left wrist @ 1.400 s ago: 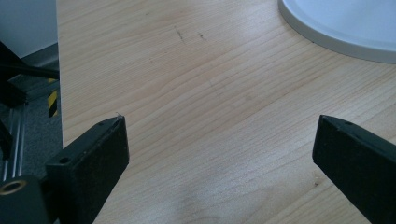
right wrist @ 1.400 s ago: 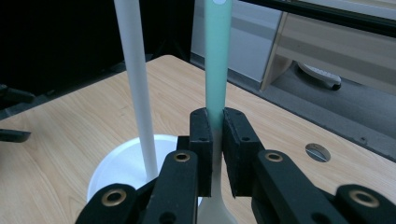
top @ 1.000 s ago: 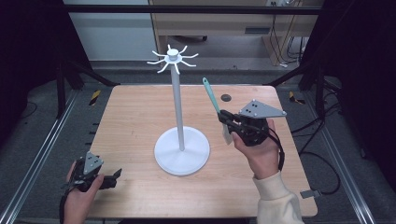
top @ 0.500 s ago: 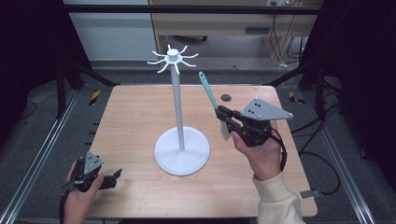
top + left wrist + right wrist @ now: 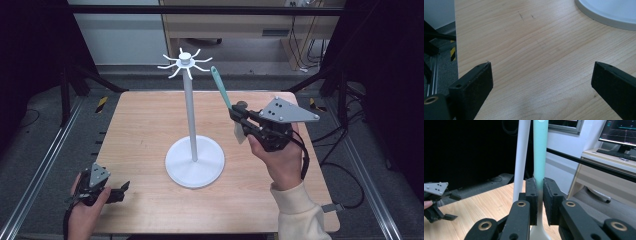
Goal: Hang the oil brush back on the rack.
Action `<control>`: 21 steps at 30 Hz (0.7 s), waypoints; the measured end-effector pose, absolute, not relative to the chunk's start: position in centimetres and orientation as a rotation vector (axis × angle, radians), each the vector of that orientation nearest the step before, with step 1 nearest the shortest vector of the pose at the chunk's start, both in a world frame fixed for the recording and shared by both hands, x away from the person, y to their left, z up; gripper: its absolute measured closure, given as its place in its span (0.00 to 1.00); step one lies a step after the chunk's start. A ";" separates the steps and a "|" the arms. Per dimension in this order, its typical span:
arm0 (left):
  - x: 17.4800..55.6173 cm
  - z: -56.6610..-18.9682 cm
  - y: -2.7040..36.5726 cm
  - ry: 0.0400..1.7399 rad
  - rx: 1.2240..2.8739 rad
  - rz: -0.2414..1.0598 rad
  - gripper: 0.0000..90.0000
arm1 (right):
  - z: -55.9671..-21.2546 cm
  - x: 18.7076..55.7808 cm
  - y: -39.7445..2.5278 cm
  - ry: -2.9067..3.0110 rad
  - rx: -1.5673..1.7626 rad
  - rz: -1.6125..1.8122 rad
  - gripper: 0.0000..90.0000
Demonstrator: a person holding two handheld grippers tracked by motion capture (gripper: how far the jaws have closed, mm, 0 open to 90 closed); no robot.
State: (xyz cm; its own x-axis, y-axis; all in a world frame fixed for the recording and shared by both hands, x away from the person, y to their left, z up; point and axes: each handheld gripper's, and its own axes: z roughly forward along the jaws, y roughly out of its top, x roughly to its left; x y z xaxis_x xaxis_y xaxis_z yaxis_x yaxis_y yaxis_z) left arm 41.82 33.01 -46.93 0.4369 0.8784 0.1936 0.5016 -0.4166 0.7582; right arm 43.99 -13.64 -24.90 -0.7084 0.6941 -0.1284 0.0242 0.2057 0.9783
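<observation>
A white stand rises from the middle of the table, with a round base [image 5: 195, 162], a thin pole [image 5: 189, 115] and a crown of hooks [image 5: 184, 61]. To its right, my right gripper [image 5: 236, 114] is shut on a utensil with a teal handle [image 5: 220, 87] and a white head [image 5: 239, 134]. The handle tilts up toward the hooks. In the right gripper view the jaws [image 5: 540, 187] clamp the teal handle [image 5: 540, 150], just right of the pole [image 5: 522, 157]. My left gripper [image 5: 125, 187] rests open at the front left, with bare wood between its jaws [image 5: 541, 77].
The wooden table [image 5: 140, 125] has aluminium rails along both sides. The stand's base edge [image 5: 609, 10] lies ahead of the left gripper. A desk with a monitor [image 5: 619, 132] stands beyond the table. The left gripper [image 5: 439, 207] is seen far off in the right gripper view.
My right gripper has lifted the utensil a little, and the handle tip has risen closer to the hook crown. The left gripper has stayed put.
</observation>
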 end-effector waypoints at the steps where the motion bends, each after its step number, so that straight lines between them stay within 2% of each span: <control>1: 41.8 -46.9 33.0 1.156 2.070 0.788 0.04 | -24.9 44.0 -13.5 1.925 0.664 1.545 0.92; 21: 41.8 -47.0 33.0 1.156 2.076 0.786 0.04 | -25.1 44.6 -13.0 1.943 0.675 1.515 0.92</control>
State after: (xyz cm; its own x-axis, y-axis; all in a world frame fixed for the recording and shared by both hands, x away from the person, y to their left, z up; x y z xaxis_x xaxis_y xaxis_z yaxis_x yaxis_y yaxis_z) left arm 41.79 32.99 -46.97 0.4378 0.8779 0.1941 0.5030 -0.4181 0.7564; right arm 44.57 -12.99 -25.07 -0.7048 0.6966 -0.1342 0.0396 0.2275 0.9730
